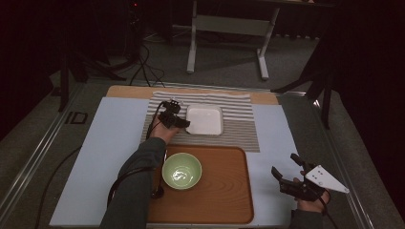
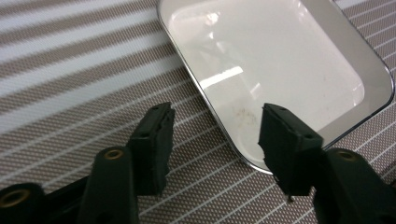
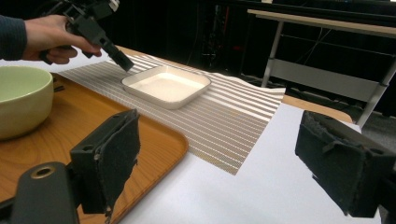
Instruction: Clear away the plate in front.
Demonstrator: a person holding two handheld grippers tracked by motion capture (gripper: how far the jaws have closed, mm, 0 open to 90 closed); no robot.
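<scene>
Dim room beyond; pale table (image 1: 95,157) at frame centre.
- Striped mat (image 1: 239,129), upper centre, carrying white square dish (image 1: 204,119).
- Wooden tray (image 1: 224,191), lower centre, holding green bowl (image 1: 182,171).
- Left gripper (image 2: 212,135): jaws apart, straddling the dish's near rim, not yet clamped.
- Right gripper (image 1: 286,175): jaws wide, empty, lower right.

Judged step: grasping the dish; next, close on the rim squarely.
</scene>
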